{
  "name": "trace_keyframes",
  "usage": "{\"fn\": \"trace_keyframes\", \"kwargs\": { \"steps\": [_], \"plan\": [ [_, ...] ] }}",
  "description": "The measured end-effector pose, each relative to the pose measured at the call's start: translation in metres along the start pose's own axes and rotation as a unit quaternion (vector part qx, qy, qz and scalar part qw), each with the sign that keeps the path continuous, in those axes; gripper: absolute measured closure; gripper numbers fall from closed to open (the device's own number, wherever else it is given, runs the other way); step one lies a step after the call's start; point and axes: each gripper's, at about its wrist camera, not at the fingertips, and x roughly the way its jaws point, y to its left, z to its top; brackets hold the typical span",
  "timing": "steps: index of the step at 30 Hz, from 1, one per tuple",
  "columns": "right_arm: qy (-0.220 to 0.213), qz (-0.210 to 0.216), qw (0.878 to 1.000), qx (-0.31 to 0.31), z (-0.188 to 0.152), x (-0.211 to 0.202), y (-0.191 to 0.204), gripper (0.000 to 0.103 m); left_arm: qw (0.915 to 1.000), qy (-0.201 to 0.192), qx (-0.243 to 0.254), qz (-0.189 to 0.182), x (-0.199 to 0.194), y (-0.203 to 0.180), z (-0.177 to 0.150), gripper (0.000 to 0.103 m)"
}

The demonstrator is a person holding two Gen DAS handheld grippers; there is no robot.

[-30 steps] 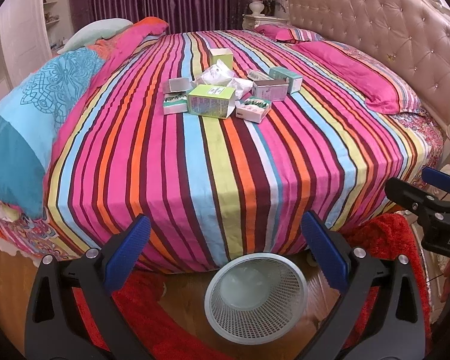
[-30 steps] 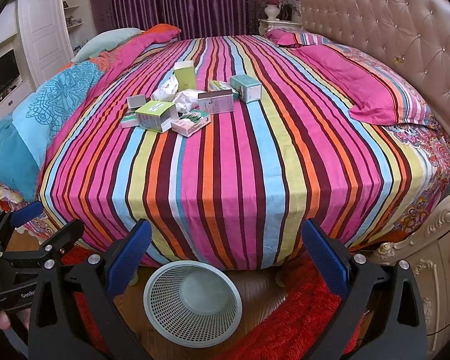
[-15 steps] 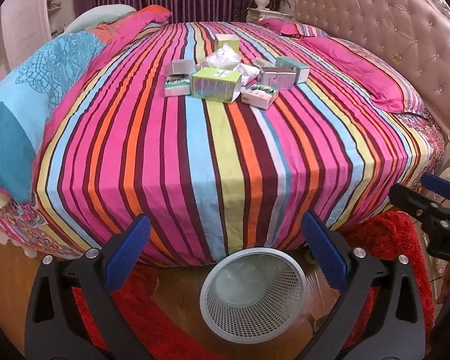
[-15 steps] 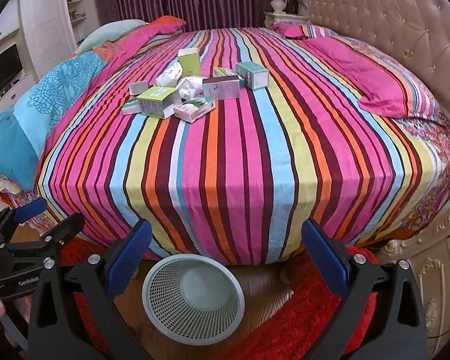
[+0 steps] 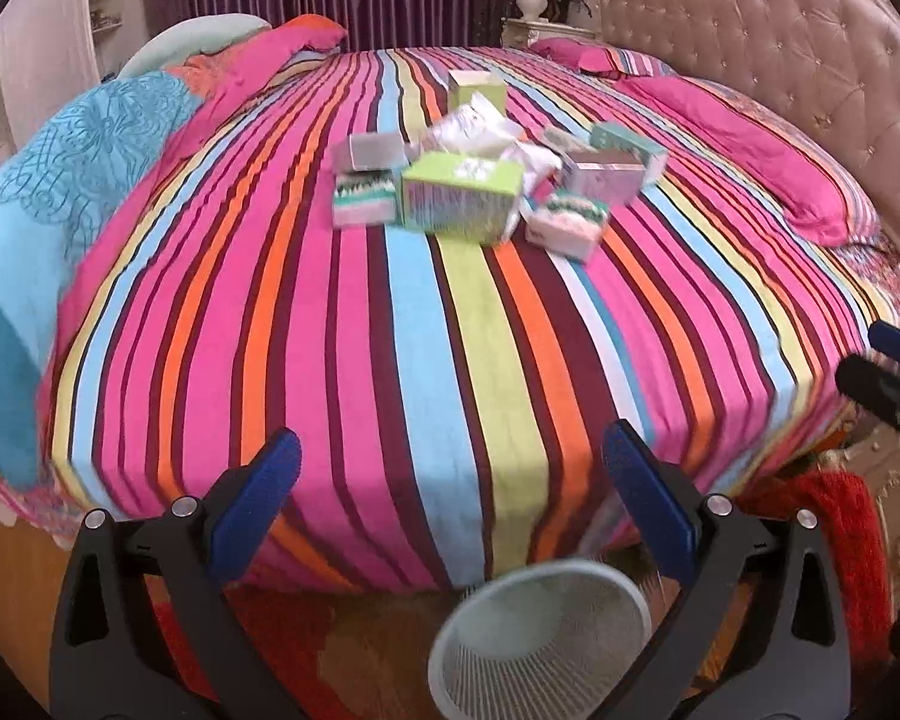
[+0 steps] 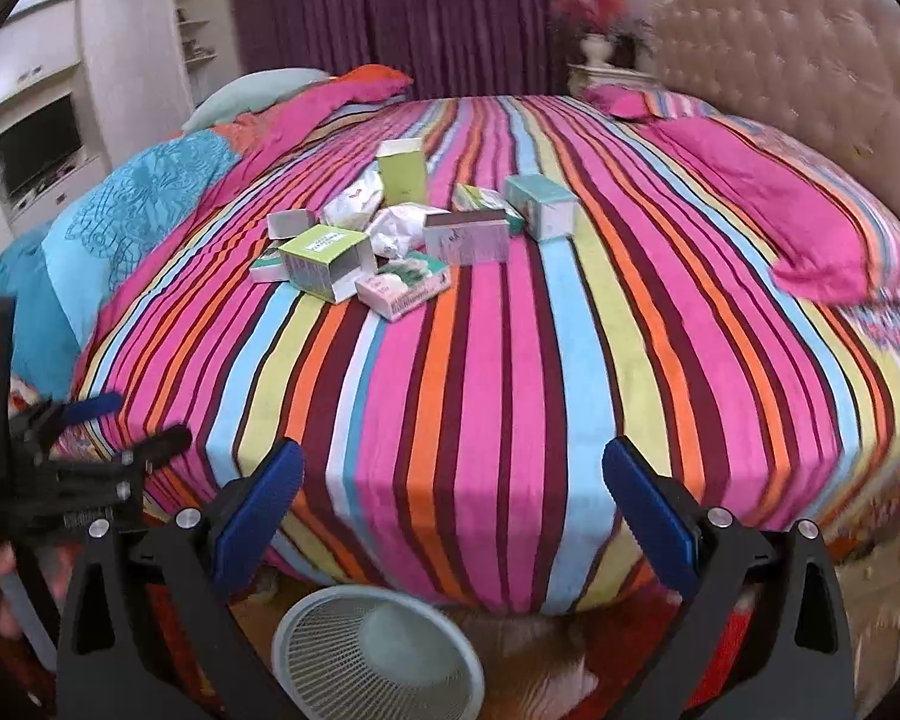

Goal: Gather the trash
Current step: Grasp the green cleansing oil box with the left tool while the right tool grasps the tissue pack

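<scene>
Trash (image 5: 480, 180) lies heaped mid-bed (image 5: 450, 360) as we hold both grippers, left (image 5: 450, 498) and right (image 6: 450, 498), wide and empty above the floor basket (image 6: 378, 654).

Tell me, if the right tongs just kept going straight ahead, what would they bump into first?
Probably the striped bedspread: the right tongs point at bare cover, short of the boxes. Depth is hard to judge.

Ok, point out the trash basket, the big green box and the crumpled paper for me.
trash basket (image 6: 306, 630): right wrist view, on the mesh inner wall at its left.
big green box (image 6: 324, 243): right wrist view, on its top face.
crumpled paper (image 6: 399, 228): right wrist view, on the middle of the white wad.
</scene>
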Motion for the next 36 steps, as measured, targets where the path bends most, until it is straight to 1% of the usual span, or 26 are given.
{"fn": "trace_keyframes", "kwargs": {
  "steps": [5,9,15,18,20,24,27,29,33,36],
  "plan": [
    [0.013,0.029,0.999,-0.036,0.02,0.031,-0.002,0.007,0.9998,-0.004,-0.01,-0.013,0.031,0.007,0.036,0.005],
    [0.025,0.054,0.996,-0.059,0.037,0.064,-0.003,0.007,0.9998,-0.013,0.002,-0.015,0.055,0.006,0.068,0.005],
    [0.061,0.088,0.992,-0.073,0.05,0.106,-0.006,0.007,0.9992,-0.007,0.0,-0.038,0.091,0.01,0.102,0.005],
    [0.071,0.093,0.99,-0.082,0.054,0.119,-0.004,0.007,0.9985,-0.005,0.012,-0.053,0.102,0.01,0.11,0.005],
    [0.079,0.092,0.989,-0.089,0.056,0.126,-0.004,0.007,0.9974,-0.005,0.034,-0.064,0.109,0.008,0.113,0.005],
    [0.085,0.103,0.986,-0.099,0.059,0.136,-0.001,0.007,0.9956,-0.008,0.058,-0.073,0.115,0.011,0.116,0.005],
    [0.085,0.109,0.985,-0.106,0.064,0.142,0.002,0.007,0.9948,-0.013,0.054,-0.086,0.115,0.018,0.12,0.005],
    [0.084,0.113,0.983,-0.117,0.067,0.147,0.004,0.007,0.9948,-0.003,0.042,-0.092,0.117,0.021,0.124,0.005],
    [0.09,0.116,0.98,-0.136,0.072,0.159,0.005,0.007,0.9955,0.012,0.021,-0.091,0.123,0.021,0.128,0.005],
    [0.098,0.121,0.978,-0.141,0.077,0.168,0.004,0.007,0.996,0.014,0.033,-0.082,0.128,0.015,0.132,0.005]
  ]
}}
